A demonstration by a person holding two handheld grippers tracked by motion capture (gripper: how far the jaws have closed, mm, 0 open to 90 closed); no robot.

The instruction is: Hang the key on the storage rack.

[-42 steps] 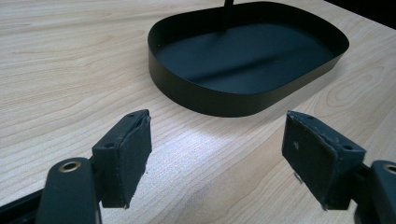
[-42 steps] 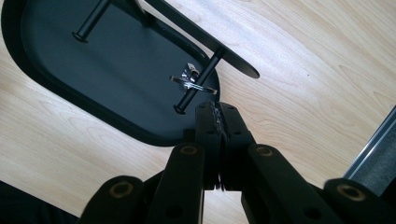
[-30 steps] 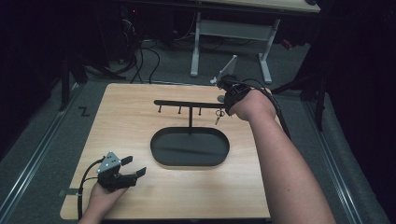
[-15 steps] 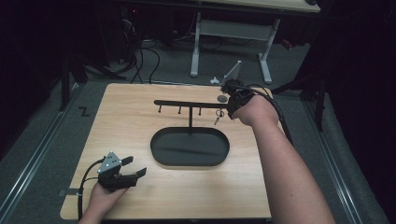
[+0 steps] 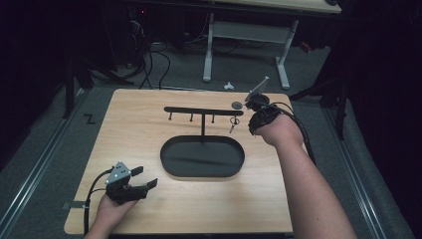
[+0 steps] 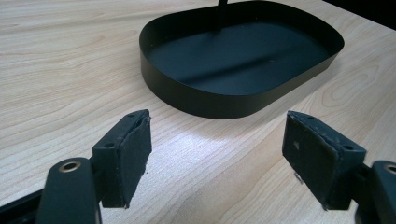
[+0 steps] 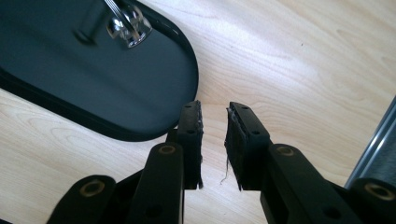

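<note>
Small silver key on a ring (image 5: pixel 234 122) hanging from the right end of the black T-shaped hook rack (image 5: pixel 203 111) above the black oval metal tray (image 5: pixel 169 162), just beside the right gripper (image 5: pixel 247 105), whose jaws, just opening, stand slightly apart and empty; left gripper (image 5: pixel 148 177) wide apart near the wooden table (image 5: pixel 129 129) edge.

Your high view looks forward and down from above your side, taking in the whole tabletop (image 5: pixel 149 124). Your left gripper view sits low and close to the wood, facing the black oval tray (image 6: pixel 196 100). Your right gripper view looks steeply down, nearer still, and shares that tray (image 7: pixel 154 123).
</note>
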